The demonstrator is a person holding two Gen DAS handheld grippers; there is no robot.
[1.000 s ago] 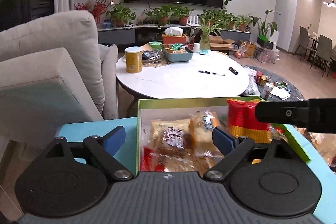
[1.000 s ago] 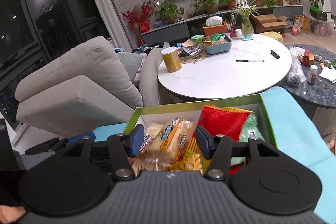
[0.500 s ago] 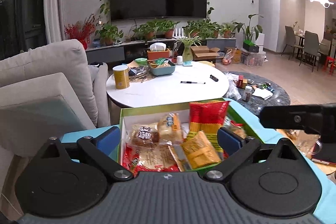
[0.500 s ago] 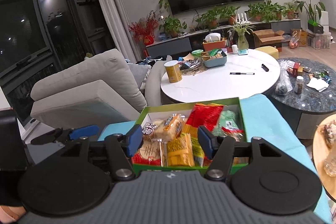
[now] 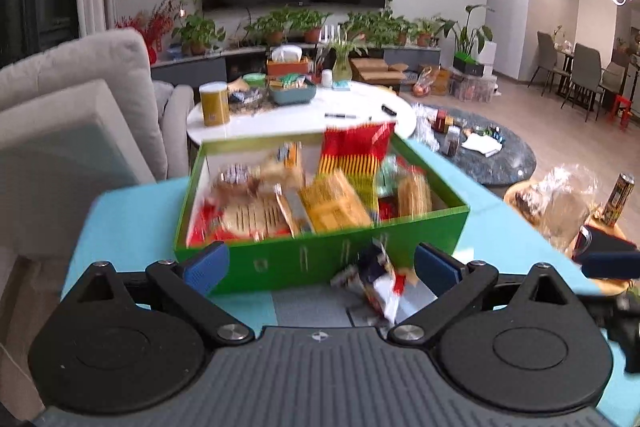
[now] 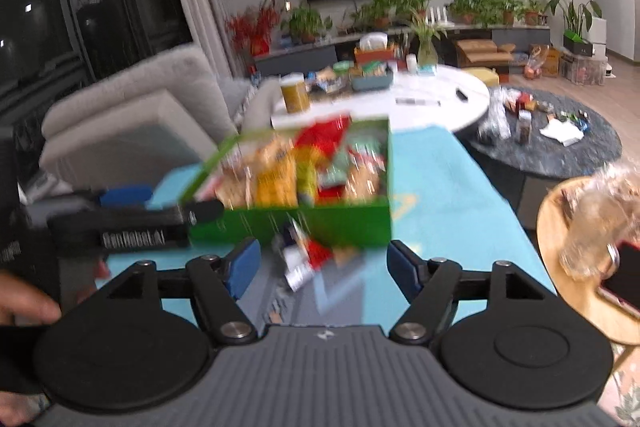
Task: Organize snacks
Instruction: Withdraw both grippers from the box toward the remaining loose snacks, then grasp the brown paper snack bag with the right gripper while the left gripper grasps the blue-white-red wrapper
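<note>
A green box (image 5: 320,255) full of snack packets stands on a turquoise table; it also shows in the right wrist view (image 6: 344,223). One small white, red and blue packet (image 5: 376,283) lies on the table in front of the box, also seen in the right wrist view (image 6: 300,259). My left gripper (image 5: 320,267) is open and empty, above the table just short of the box. My right gripper (image 6: 320,263) is open and empty, with the loose packet between its fingers' line of sight. The left gripper's arm (image 6: 132,223) shows at the left of the right wrist view.
A round wooden tray (image 6: 576,251) with a clear bag and a phone sits at the right. A beige sofa (image 5: 72,115) is at the left. A white round table (image 5: 296,119) with a yellow can stands behind the box. A dark round table (image 5: 488,151) is beyond.
Both grippers have pulled back and up from over the box. The box's front wall and the loose packet in front of it have come into view. The right gripper has opened wider.
</note>
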